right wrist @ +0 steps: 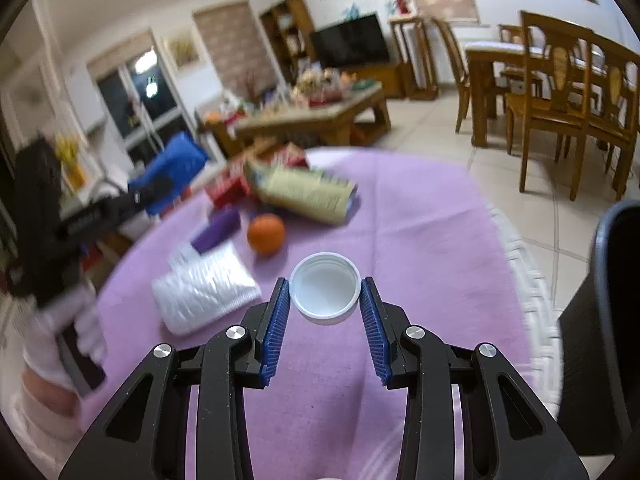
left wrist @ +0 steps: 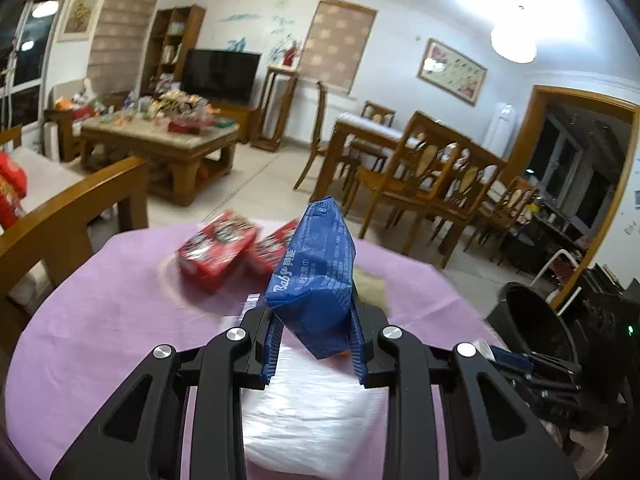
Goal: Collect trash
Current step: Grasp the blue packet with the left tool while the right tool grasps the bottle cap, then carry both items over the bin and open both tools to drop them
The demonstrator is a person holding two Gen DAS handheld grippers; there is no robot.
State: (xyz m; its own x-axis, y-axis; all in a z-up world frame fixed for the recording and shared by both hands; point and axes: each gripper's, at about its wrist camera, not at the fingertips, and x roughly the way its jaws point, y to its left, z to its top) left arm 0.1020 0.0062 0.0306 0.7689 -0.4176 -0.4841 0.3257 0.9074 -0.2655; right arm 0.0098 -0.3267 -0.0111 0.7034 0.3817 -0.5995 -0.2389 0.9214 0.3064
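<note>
My left gripper point(left wrist: 316, 320) is shut on a blue wipes packet point(left wrist: 316, 280) and holds it up above the round table with a purple cloth point(left wrist: 100, 320). The packet also shows in the right wrist view point(right wrist: 174, 172), raised at the left. My right gripper point(right wrist: 325, 300) is open, its fingers on either side of a white bottle cap point(right wrist: 325, 294) that lies on the cloth. A black trash bin point(left wrist: 532, 320) stands to the right of the table; its rim shows in the right wrist view point(right wrist: 612, 280).
On the table lie red snack packs point(left wrist: 218, 250), a white plastic packet point(right wrist: 204, 292), a purple item point(right wrist: 216, 230), an orange point(right wrist: 266, 234) and a yellowish bag point(right wrist: 304, 194). Wooden chairs point(left wrist: 432, 184) and a coffee table point(left wrist: 160, 132) stand beyond.
</note>
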